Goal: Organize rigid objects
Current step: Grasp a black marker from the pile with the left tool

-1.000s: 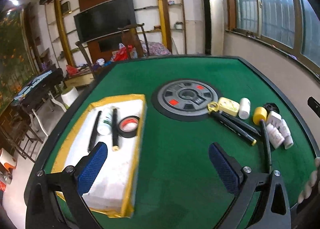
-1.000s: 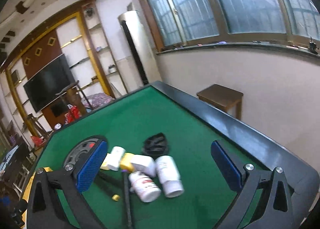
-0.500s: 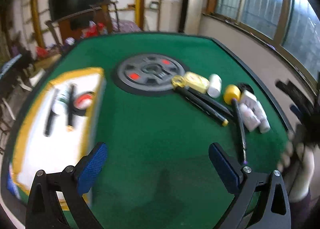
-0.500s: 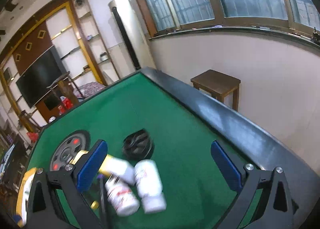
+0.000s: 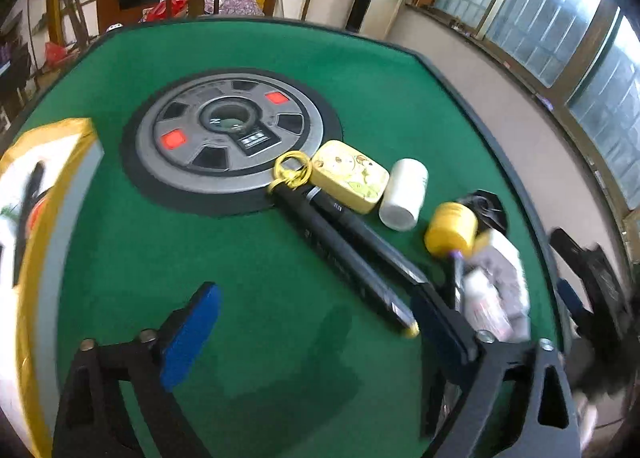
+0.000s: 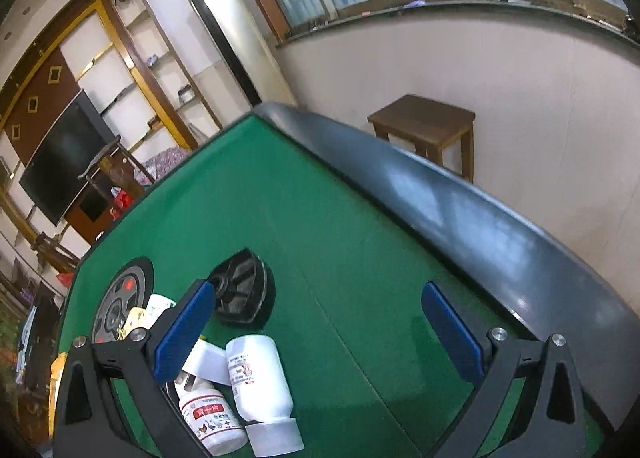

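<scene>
My left gripper (image 5: 316,328) is open and empty above the green felt, close to two black pens (image 5: 348,254) that lie side by side. Beyond them lie a yellow ring (image 5: 292,172), a yellow case (image 5: 350,176), a white bottle (image 5: 404,194), a yellow cap (image 5: 452,228) and blurred white bottles (image 5: 496,290). The white foam tray (image 5: 44,218) is at the left edge. My right gripper (image 6: 320,332) is open and empty over the felt; white pill bottles (image 6: 258,378) and a black round lid (image 6: 242,292) lie by its left finger (image 6: 180,332).
A grey weight plate (image 5: 230,138) lies mid-table and also shows in the right wrist view (image 6: 120,306). The table's black rim (image 6: 460,210) runs along the right. A wooden stool (image 6: 424,126) stands beyond it by the wall. Chairs and clutter stand behind the table.
My left gripper has swung right, from over the tray to the pens and bottles. My right gripper has moved forward and right; the bottles now sit at its left finger.
</scene>
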`<state>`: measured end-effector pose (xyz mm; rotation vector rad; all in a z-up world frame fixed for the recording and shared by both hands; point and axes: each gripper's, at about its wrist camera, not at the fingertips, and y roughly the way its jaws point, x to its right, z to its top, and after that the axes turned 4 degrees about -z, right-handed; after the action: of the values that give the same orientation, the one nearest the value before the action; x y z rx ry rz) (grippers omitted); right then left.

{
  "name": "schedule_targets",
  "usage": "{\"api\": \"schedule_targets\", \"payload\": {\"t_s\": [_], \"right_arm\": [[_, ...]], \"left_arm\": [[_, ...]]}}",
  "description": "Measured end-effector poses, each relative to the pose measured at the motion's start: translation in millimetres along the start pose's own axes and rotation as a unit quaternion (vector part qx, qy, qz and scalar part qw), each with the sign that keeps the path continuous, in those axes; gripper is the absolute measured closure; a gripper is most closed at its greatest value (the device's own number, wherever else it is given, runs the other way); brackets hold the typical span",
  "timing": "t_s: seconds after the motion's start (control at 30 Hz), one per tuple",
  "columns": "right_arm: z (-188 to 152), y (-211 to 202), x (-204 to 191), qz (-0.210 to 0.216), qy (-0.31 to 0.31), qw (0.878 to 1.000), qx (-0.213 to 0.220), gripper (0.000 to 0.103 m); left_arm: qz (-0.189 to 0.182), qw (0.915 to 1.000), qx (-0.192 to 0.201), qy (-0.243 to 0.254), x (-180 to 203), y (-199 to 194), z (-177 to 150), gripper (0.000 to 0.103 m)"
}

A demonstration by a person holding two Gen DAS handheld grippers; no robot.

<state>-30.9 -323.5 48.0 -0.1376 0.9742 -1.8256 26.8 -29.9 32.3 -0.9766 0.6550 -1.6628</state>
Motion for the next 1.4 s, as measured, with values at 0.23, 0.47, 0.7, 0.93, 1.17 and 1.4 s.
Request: {"api": "schedule_targets", "payload": {"t_s": [0.23, 0.47, 0.7, 0.93, 1.17, 1.4], "right_arm": [[-2, -2, 0, 0.007, 0.002, 1.000, -0.006, 0.000], [-1, -4, -4, 0.015, -0.004, 1.000, -0.004, 0.000], [-3, 0, -10, 0.014, -0.015, 1.000, -0.011, 0.000], [1, 0, -6, 0.008, -0.005, 1.000, -0.010, 0.000], [-1, 1, -8, 0.014, -0.009, 1.000, -0.013, 0.000], [-3, -7, -16, -0.032, -0.037, 0.999, 0.023, 0.000]], "left_arm": [[0.031, 0.9985, 0.014, 0.044, 6, 12, -2, 0.057], [0.028, 0.9989, 0.006, 0.037, -4, -1, -15, 0.064], [0.033, 0.9987, 0.023, 0.032, 22, 1, -1, 0.031], [0.068, 0.9934, 0.010, 0.092, 16, 10, -14, 0.036], [0.080, 0.9930, 0.007, 0.087, -5, 1, -17, 0.035], [0.082, 0.9942, 0.017, 0.068, -7, 21, -7, 0.008]]}}
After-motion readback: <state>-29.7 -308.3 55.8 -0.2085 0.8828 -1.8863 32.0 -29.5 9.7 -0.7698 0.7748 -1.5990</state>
